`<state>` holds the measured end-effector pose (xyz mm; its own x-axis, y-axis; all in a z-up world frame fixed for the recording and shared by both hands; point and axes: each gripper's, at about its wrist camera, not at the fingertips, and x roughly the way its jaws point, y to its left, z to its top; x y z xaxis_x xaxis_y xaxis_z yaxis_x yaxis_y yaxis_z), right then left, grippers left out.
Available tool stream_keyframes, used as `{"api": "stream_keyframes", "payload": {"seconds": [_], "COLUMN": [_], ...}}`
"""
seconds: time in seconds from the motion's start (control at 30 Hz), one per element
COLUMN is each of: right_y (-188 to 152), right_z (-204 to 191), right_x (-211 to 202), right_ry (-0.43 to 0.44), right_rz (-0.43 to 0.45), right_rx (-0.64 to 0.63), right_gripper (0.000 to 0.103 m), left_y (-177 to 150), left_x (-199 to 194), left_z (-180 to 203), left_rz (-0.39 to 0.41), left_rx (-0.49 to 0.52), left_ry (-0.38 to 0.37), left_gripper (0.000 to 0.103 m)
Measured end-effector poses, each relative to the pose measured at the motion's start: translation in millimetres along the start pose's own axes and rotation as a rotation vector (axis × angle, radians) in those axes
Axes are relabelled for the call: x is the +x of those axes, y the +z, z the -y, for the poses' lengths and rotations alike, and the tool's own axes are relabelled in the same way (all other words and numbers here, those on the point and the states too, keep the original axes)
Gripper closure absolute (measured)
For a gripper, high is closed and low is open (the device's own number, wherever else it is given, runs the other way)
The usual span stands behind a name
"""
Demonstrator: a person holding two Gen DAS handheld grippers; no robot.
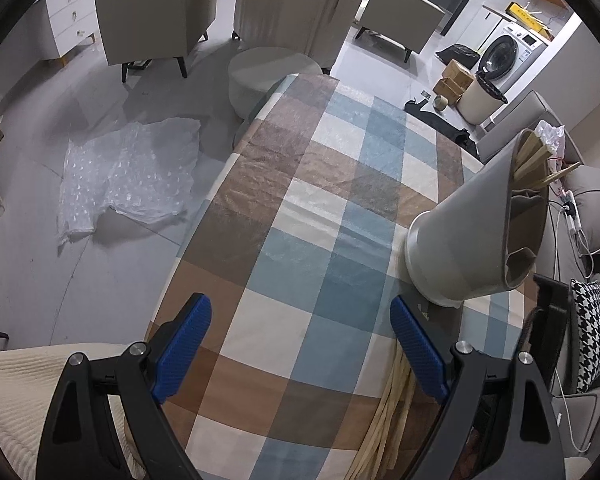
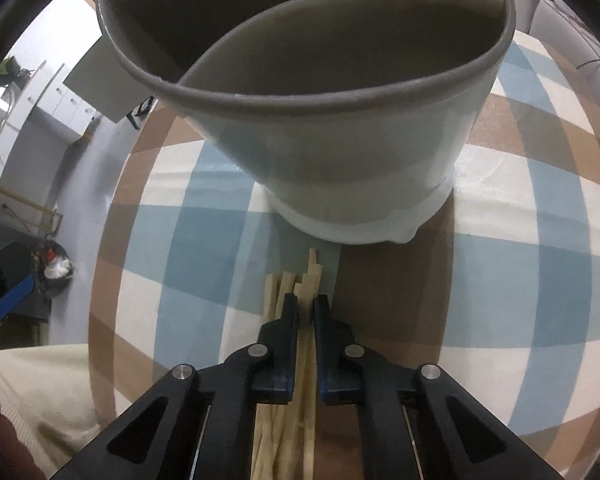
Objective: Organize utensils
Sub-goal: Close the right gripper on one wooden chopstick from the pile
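A grey utensil holder with inner dividers stands on the checked tablecloth at the right, with some wooden chopsticks in its far compartment. A pile of loose wooden chopsticks lies on the cloth in front of it. My left gripper is open and empty above the cloth, left of the pile. In the right wrist view the holder looms close ahead. My right gripper is shut on a chopstick from the pile.
The table's left edge drops to a grey floor with a sheet of bubble wrap. A round stool and armchairs stand beyond the table's far end. A sofa with a houndstooth cushion and cables lies at the right.
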<state>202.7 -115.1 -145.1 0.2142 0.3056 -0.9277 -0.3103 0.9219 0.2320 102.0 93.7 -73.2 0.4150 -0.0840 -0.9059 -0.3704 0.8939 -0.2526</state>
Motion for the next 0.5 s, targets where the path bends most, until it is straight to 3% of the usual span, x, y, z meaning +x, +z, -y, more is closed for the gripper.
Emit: {"api": "stream_keyframes", "payload": {"seconds": [0.2, 0.37, 0.5], "right_y": [-11, -26, -42], "right_z": [17, 52, 82], "right_x": [-26, -54, -73], "right_ry": [0.059, 0.144, 0.222], "right_rz": [0.069, 0.141, 0.198], "right_rx": [0.062, 0.212, 0.365], "right_gripper": [0.097, 0.097, 0.097], "left_y": [-2, -8, -17], "left_x": [5, 15, 31], "left_z": [3, 14, 23], "left_rz": [-0.023, -0.044, -0.114], "left_rx": [0.012, 0.063, 0.090], "left_ry": [0.016, 0.034, -0.003], "left_gripper": [0.015, 0.015, 0.015]}}
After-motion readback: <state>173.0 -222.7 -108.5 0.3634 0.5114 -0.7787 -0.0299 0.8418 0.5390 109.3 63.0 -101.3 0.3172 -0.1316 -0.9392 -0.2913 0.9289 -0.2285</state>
